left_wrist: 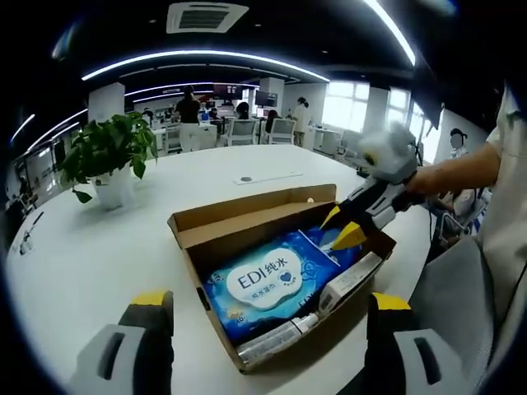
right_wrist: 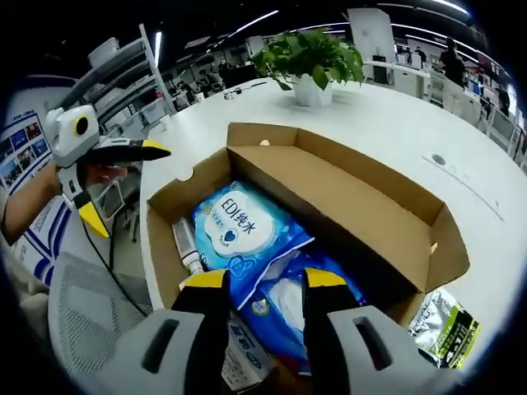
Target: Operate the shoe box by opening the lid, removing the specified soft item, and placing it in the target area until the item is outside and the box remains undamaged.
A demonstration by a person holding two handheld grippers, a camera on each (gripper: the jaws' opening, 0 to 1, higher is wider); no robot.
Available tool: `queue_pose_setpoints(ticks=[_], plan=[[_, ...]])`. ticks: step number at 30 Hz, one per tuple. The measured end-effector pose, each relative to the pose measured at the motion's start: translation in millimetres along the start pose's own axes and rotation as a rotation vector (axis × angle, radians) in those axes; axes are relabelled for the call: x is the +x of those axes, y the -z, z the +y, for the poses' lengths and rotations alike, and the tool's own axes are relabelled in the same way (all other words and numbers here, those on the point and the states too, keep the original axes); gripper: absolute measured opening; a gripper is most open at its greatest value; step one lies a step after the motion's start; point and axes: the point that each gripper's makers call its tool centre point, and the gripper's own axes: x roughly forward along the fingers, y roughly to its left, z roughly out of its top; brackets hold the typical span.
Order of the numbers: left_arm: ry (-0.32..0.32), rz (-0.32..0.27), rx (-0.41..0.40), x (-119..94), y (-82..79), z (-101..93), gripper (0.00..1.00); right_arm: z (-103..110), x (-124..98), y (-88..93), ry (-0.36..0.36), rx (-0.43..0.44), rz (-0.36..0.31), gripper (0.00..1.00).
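Shoe box (left_wrist: 272,247) is sitting open on the white table (left_wrist: 99,255), cardboard lid (right_wrist: 346,197) folded back. Inside, a soft blue wipes pack (left_wrist: 268,280) is lying flat, reading "EDI" with Chinese characters beside it; smaller print below is too fine to read. A second blue pack (right_wrist: 284,309) is lying just beside it, and a white tube (left_wrist: 284,336) is resting along the box wall.

Right gripper (right_wrist: 257,280) is hanging over the box interior, yellow-tipped jaws a little apart, nothing between them, tips just above the blue packs. In the left gripper view the same gripper is reaching in from the right, a person's hand behind it.

Left gripper (left_wrist: 268,300) is holding back from the near box corner, jaws spread wide and empty.

Right gripper view is showing a silver-green sachet (right_wrist: 445,329) on the table outside the box. Both views are catching the potted plant (left_wrist: 111,156). Left gripper view is showing people standing among office desks in the background.
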Motion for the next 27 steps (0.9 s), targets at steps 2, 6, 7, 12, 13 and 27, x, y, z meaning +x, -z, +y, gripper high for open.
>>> queue_pose_setpoints(ticks=[2,6,7,12,13,27], plan=[[-0.015,-0.002,-0.015,-0.5,1.2,3.1,1.0,1.2,2.9,0.2,-0.004,0.0,0.007,0.31],[-0.033,0.008,-0.042,-1.9,8.0,9.4,1.0,5.9,11.8,-1.6,-0.026,0.0,0.016,0.28],[-0.038,0.01,-0.05,-2.7,9.6,10.7,1.0,7.8,13.7,-3.0,-0.034,0.006,0.013,0.27],[-0.059,0.014,-0.076,-5.7,16.8,17.0,1.0,8.9,18.1,-7.4,-0.028,0.015,0.011,0.22],[-0.062,0.014,-0.08,-6.2,17.8,17.9,1.0,7.3,18.3,-6.9,-0.02,0.015,0.015,0.21],[-0.06,0.02,-0.077,-5.2,24.5,13.8,0.99,20.9,22.9,1.6,-0.013,0.033,0.025,0.23]])
